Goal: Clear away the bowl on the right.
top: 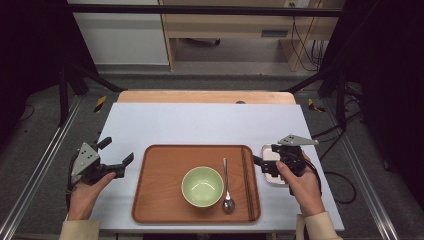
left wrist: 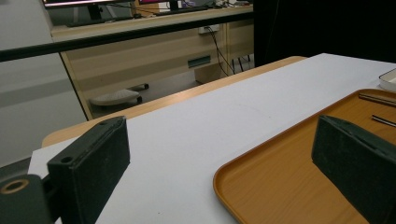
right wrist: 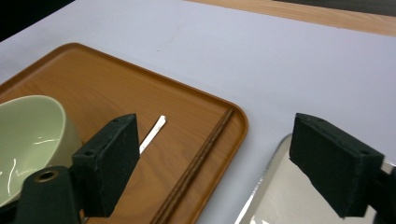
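A brown wooden tray (top: 160,200) lies on the white table top. On it stand a pale green bowl (top: 202,186), a metal spoon (top: 227,187) to the bowl's right, and dark chopsticks (top: 247,182) along the right rim. My left gripper (top: 117,151) is open at the tray's left edge, with nothing between its pads (left wrist: 93,163). My right gripper (top: 265,156) is open just right of the tray, over a small white dish (top: 270,175). In the right gripper view its jaws straddle the tray's corner (right wrist: 233,121) and the dish (right wrist: 275,200), and grip nothing.
A wooden strip (top: 205,96) runs along the table's far edge, with floor and a desk beyond. Black frame posts and cables stand to both sides. White table top lies behind the tray.
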Demonstrator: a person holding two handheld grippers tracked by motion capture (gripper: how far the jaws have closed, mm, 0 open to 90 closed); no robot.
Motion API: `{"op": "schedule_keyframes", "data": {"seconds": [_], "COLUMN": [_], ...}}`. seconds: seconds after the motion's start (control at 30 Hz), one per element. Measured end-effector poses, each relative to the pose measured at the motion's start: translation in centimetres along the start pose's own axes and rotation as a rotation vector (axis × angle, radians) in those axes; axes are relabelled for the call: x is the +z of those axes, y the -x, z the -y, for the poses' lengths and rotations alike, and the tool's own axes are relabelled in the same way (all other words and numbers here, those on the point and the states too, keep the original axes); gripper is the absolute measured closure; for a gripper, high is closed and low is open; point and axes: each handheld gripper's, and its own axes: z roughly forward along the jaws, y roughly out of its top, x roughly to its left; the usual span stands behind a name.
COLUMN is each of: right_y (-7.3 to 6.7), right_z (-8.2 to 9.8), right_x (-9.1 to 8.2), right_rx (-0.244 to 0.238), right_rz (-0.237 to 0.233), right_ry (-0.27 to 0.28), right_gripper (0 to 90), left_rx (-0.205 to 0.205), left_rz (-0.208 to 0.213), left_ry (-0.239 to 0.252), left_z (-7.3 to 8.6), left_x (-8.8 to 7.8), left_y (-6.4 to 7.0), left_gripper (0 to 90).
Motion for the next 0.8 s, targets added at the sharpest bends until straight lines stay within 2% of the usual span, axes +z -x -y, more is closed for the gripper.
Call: {"op": "schedule_keyframes", "data": {"seconds": [0.07,0.23,0.37,0.53,0.73,0.8], "right_y": [0.7,2.5,4.2,6.1,7.7,8.0], "right_z": [0.1,0.6,1.1,2.0,3.3,3.7], "right_x": [-0.2,-1.1,-1.9,-2.8,-3.5,-3.7], "right_rx": [0.017,0.058,0.101,0.144,0.192,0.222], "right_rz": [0.014,0.106,0.166,0.220,0.274,0.274], "right_ry": [-0.001,0.002,0.003,-0.005,-0.041,-0.045], "right_gripper": [15.9,10.6,10.5,15.6,22.1,23.8], "left_rx": [0.000,0.002,-0.001,-0.001,0.004,0.003], "left_rz": [0.001,0.002,-0.002,-0.005,0.000,-0.001], "left_ry": [-0.001,0.005,0.007,0.005,0.003,0.003], "left_z": [0.0,-0.1,-0.1,-0.1,-0.2,-0.2], "left_x": [0.0,0.0,-0.1,-0.2,0.0,-0.1], "left_y": [0.0,0.1,0.0,-0.1,0.1,0.1], "left_gripper": [4.0,4.0,4.0,4.0,4.0,4.0]}}
